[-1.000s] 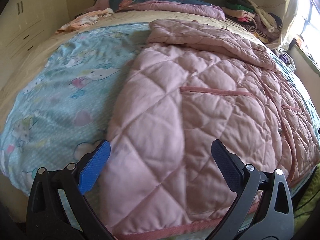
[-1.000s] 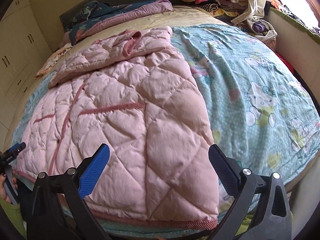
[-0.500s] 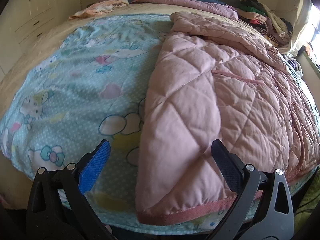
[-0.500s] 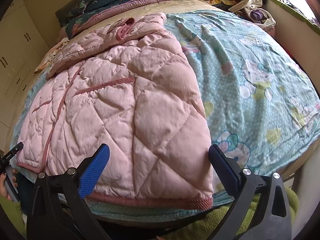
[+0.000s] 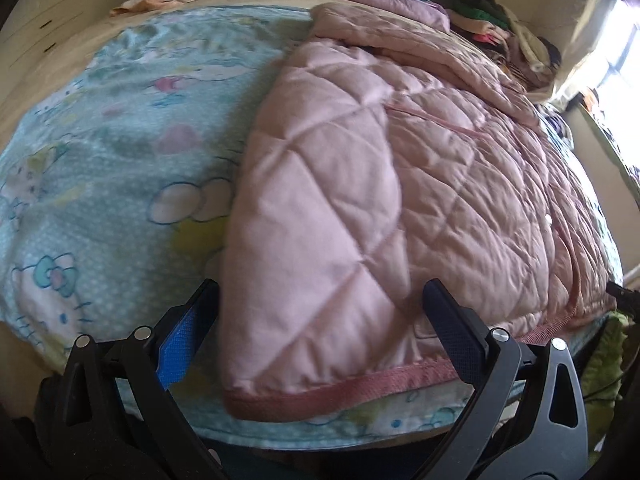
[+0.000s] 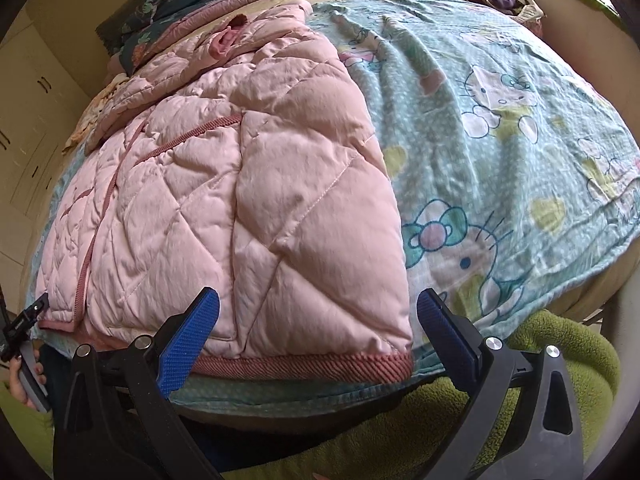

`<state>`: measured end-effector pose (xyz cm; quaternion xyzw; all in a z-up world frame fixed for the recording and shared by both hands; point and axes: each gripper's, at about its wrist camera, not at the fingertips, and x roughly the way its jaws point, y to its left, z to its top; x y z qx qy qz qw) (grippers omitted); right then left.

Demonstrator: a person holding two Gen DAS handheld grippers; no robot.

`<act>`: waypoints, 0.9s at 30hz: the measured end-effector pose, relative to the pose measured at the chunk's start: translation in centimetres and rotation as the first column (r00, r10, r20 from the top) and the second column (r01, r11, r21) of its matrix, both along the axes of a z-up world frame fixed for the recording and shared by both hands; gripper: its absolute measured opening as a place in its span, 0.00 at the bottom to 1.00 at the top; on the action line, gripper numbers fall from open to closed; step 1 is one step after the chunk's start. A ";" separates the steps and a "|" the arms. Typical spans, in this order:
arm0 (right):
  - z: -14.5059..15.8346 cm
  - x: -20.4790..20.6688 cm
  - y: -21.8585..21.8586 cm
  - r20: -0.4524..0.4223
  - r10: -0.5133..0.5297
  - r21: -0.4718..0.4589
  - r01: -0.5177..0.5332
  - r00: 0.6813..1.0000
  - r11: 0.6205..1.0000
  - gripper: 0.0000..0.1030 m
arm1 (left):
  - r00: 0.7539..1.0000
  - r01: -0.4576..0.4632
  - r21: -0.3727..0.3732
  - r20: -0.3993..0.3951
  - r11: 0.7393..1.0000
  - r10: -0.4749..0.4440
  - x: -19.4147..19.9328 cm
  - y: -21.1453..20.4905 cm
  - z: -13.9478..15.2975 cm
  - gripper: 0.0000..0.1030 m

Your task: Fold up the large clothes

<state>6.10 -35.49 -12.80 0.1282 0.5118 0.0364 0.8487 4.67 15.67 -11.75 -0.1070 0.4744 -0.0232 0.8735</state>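
A pink quilted jacket point(image 5: 380, 184) lies spread front-up on the bed, its ribbed hem point(image 5: 344, 384) at the near edge. My left gripper point(image 5: 320, 320) is open, its fingers either side of the jacket's near left hem corner. In the right wrist view the same jacket point(image 6: 240, 200) fills the left half, with its hem point(image 6: 304, 364) at the bed's edge. My right gripper point(image 6: 316, 324) is open and straddles the near right hem corner. Neither gripper holds any cloth.
A light blue cartoon-print sheet point(image 5: 100, 160) point(image 6: 500, 120) covers the bed. Piles of clothes point(image 5: 512, 40) and a dark quilt point(image 6: 192, 8) lie at the far end. White cupboards point(image 6: 32, 92) stand on the left. A green fleece point(image 6: 560, 344) hangs below the bed's near edge.
Both grippers have dropped lower and closer to the bed's near edge. The left one has shifted left to the left hem corner, the right one to the right hem corner. Both stay open.
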 end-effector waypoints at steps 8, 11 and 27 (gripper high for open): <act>-1.2 -0.2 -0.3 -0.035 -0.001 0.058 0.003 0.999 0.998 0.96 | 1.000 0.017 0.008 0.000 1.000 -0.017 0.6 -1.7 -0.5 0.92; -1.2 -0.5 -0.3 -0.017 0.003 0.072 -0.001 1.000 0.997 0.93 | 1.000 0.017 0.001 0.002 1.000 -0.017 0.7 -1.5 -0.6 0.92; 2.2 -1.6 -0.2 0.126 0.047 0.185 -0.070 0.991 0.980 0.30 | 0.999 0.022 0.007 0.043 1.000 -0.022 0.5 -1.6 -0.2 0.88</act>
